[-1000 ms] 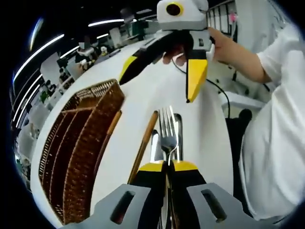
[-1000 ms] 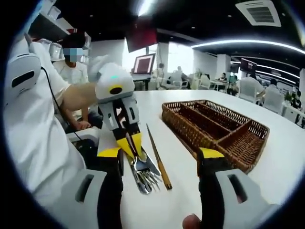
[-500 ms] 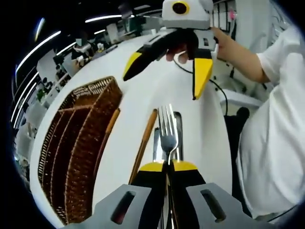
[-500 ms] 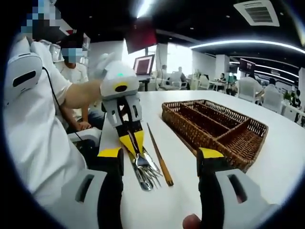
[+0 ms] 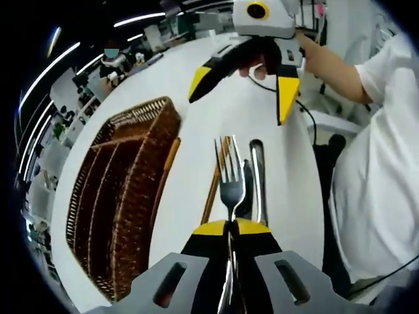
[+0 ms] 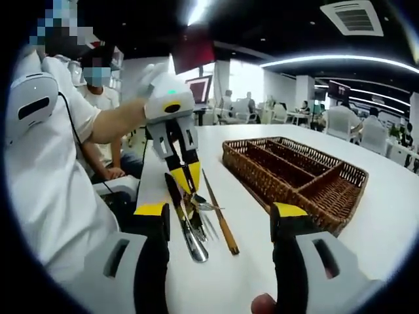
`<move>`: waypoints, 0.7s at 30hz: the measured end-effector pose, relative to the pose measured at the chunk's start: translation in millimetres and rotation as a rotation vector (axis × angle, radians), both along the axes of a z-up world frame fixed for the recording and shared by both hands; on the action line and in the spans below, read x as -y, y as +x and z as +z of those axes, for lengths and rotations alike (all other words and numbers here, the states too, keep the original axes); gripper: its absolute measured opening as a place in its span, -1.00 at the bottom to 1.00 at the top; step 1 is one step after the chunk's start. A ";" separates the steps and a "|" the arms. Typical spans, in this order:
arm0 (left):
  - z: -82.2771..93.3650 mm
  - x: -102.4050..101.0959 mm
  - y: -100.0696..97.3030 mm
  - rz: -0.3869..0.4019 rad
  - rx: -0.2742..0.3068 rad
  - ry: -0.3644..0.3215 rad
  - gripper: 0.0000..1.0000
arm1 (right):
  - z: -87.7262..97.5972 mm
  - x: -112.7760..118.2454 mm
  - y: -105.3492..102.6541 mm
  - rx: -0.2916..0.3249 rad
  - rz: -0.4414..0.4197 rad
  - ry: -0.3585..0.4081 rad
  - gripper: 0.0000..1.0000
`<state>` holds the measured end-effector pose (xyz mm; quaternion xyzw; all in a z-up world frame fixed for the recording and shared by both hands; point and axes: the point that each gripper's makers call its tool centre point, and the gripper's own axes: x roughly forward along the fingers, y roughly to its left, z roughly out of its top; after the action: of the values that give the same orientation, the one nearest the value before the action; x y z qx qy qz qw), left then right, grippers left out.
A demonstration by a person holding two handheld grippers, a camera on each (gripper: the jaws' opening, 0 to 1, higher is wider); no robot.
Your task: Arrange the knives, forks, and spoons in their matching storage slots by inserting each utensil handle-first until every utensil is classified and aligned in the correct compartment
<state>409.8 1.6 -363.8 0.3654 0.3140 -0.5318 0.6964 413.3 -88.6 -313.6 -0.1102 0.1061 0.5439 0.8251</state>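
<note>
Left gripper (image 5: 230, 229): our jaws are pinched together on the fork (image 5: 230, 178), gripping it low on the neck with the tines pointing away from us.
Fork: it's up! A second ago it lay flat on the pile; now, in the right gripper view, it hangs (image 6: 198, 204) clear above the other cutlery, tines tilted out to the side.
Right gripper (image 6: 219, 219): our jaws stand wide apart with nothing between them, hovering well back over the table (image 6: 262, 261); from the left gripper view it sits high (image 5: 245, 85) beyond the pile, just as wide as before.
Left behind: a spoon (image 5: 257, 180) and what looks like a knife (image 5: 244, 196) lie side by side on the white top, with a wooden chopstick (image 5: 215, 183) just beside them and a second one (image 5: 169, 163) against the basket.
Basket: the wicker tray (image 6: 294, 171) sits well apart from the lifted fork, its long slots and one cross compartment bare as far as we can see.
What it means: first utensil is off the table, nothing sorted yet, so we judge the task barely begun.
Next call: we hold the fork near the head, so the handle end, hidden under our jaws, should lead into a long slot.
Risk: a thin neck in a pinch could swivel on the way.
</note>
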 end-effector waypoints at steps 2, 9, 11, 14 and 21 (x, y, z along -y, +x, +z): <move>-0.5 -5.8 3.0 0.004 0.005 0.024 -0.98 | -0.3 -1.0 -0.2 0.000 0.001 0.000 0.28; -8.4 -19.4 8.7 0.004 0.021 0.102 -0.98 | -1.9 -3.7 -0.8 -0.003 0.002 -0.001 0.28; -12.3 -19.6 8.1 0.003 0.018 0.110 -0.98 | -3.0 -4.7 -0.8 -0.006 0.002 -0.002 0.28; -18.1 -19.6 6.4 -0.004 0.012 0.120 -0.98 | -3.7 -5.4 -1.0 -0.008 0.005 -0.005 0.28; -19.6 -20.9 11.2 0.006 0.007 0.105 -0.97 | -4.3 -7.8 -1.2 -0.011 0.005 -0.004 0.28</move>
<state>421.0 22.5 -383.4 0.4025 0.3403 -0.5113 0.6788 412.1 -80.9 -317.9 -0.1092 0.1113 0.5463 0.8229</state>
